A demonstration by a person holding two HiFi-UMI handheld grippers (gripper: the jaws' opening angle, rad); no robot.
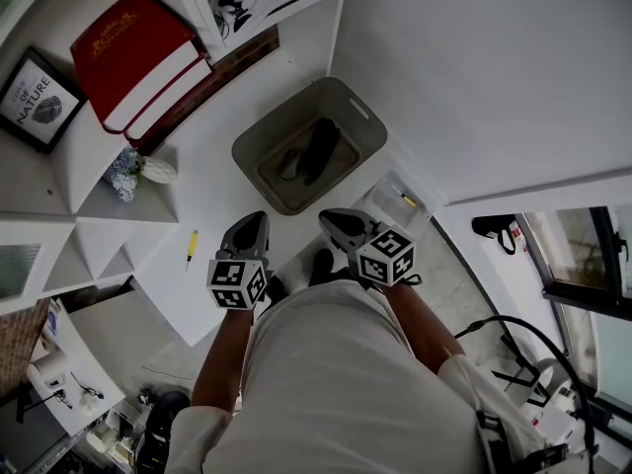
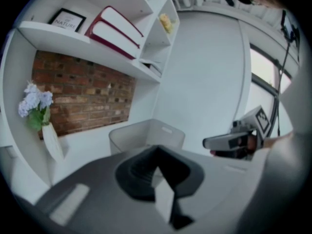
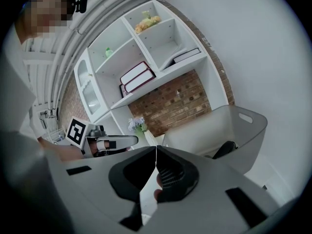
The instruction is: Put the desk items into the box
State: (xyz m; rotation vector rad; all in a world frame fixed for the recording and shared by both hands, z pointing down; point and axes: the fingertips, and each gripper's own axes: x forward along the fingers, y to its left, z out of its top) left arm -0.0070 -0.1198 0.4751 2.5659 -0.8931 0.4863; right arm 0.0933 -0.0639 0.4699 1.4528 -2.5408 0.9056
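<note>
Box [image 1: 247, 151] stands on the desk just ahead of both sets of fingertips, open top up for loading. Dark items [image 1: 318, 149] already lie inside. Left gripper [image 1: 255, 223] and right gripper [image 1: 334, 219] are both closed and empty, side by side near the body. A yellow pen-like item [image 1: 192, 249] lies left of the left fingers and is probably the next pick.

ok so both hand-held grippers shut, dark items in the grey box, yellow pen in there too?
No. The yellow pen lies on the white desk, left of the grey box, not in it; the head view shows that. The dark items are in the box, and the left hand-held gripper and right hand-held gripper are shut.
</note>
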